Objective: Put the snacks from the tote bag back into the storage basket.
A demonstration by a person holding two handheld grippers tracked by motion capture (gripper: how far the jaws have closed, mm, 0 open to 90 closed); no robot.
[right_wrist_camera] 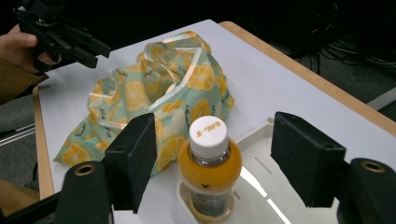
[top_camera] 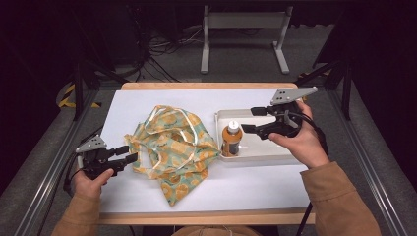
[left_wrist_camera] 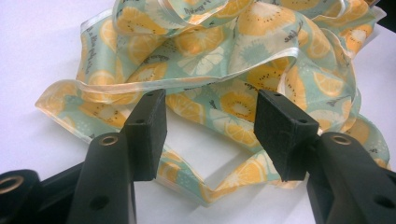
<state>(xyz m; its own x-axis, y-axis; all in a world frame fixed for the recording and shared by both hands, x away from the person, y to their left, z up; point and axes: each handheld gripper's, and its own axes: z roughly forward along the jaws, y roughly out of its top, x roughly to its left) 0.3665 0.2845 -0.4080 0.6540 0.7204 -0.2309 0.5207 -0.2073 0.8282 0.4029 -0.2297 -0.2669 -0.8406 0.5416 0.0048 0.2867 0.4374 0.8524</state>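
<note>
A crumpled cloth bag (top_camera: 174,145) printed with orange slices on pale green lies in the middle of the white table top. My left gripper (top_camera: 129,153) is open at the bag's left edge, with a fold of the bag (left_wrist_camera: 219,70) and its pale strap just ahead of the jaws. An orange drink bottle (top_camera: 231,138) with a white cap stands upright in the left end of a white tray (top_camera: 268,150). My right gripper (top_camera: 247,120) hangs open just right of the bottle; the bottle (right_wrist_camera: 209,175) shows between its jaws, apart from both pads.
The white table top (top_camera: 142,103) has a wooden rim. A grey metal stand (top_camera: 243,29) and cables lie on the floor beyond the far edge. Metal frame rails run along both sides of the table. The person's other hand and gripper (right_wrist_camera: 60,37) appear in the right gripper view.
</note>
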